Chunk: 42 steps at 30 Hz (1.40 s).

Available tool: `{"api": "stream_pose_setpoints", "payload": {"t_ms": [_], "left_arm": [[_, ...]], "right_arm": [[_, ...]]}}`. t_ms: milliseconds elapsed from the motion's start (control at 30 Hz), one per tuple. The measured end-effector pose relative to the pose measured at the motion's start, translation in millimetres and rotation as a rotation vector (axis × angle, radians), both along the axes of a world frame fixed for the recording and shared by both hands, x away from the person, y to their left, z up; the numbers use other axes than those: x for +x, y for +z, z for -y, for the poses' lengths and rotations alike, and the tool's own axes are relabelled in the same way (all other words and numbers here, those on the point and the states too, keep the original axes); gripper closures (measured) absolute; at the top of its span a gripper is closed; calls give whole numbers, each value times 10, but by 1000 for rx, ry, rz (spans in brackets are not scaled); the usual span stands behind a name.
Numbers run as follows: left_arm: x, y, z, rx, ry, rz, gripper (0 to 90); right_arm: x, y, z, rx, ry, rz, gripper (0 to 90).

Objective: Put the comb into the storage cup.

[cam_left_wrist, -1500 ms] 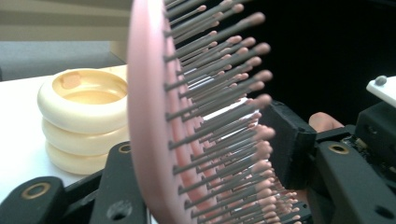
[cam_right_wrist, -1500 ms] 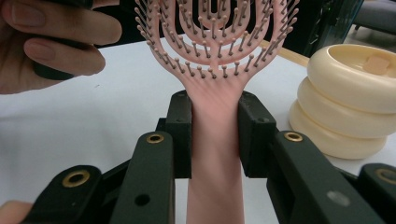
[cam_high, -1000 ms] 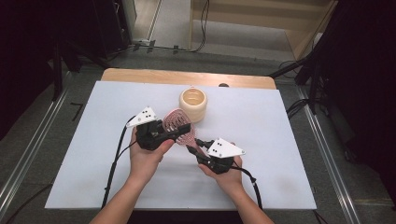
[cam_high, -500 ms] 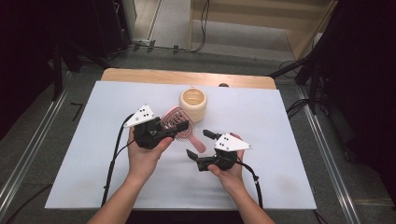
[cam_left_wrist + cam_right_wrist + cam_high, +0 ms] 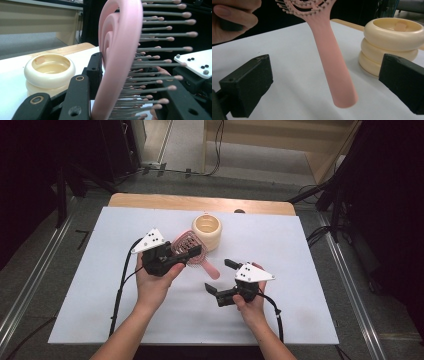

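Brush (image 5: 329,50) head cut off by top edge in right gripper view, handle hidden below left gripper view's frame, cup (image 5: 49,72) base masked by black jaws, dark spot (image 5: 239,211) at desk's far edge too small to tell

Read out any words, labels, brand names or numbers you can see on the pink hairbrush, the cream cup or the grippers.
None can be read.
The pink hairbrush bears no print.
The cream cup is plain.
The grey plates on the left gripper and right gripper carry only dark dots, no letters.
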<state>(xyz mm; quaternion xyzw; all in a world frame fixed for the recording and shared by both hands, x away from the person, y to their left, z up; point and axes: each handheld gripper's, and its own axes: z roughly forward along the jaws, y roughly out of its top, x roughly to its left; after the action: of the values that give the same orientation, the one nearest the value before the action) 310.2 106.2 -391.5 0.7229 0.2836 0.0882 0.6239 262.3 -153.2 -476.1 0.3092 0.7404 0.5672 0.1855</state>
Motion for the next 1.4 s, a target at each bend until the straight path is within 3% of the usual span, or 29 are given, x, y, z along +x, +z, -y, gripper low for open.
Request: {"api": "stream_pose_setpoints", "payload": {"t_ms": [1033, 1400], "left_arm": [[218, 158, -92, -2, 36, 21, 623], [295, 239, -130, 0, 58, 30, 623]], "right_arm": [[-211, -95, 718, 6, -99, 21, 0], [-266, -163, 924, -15, -109, 17, 0]]}}
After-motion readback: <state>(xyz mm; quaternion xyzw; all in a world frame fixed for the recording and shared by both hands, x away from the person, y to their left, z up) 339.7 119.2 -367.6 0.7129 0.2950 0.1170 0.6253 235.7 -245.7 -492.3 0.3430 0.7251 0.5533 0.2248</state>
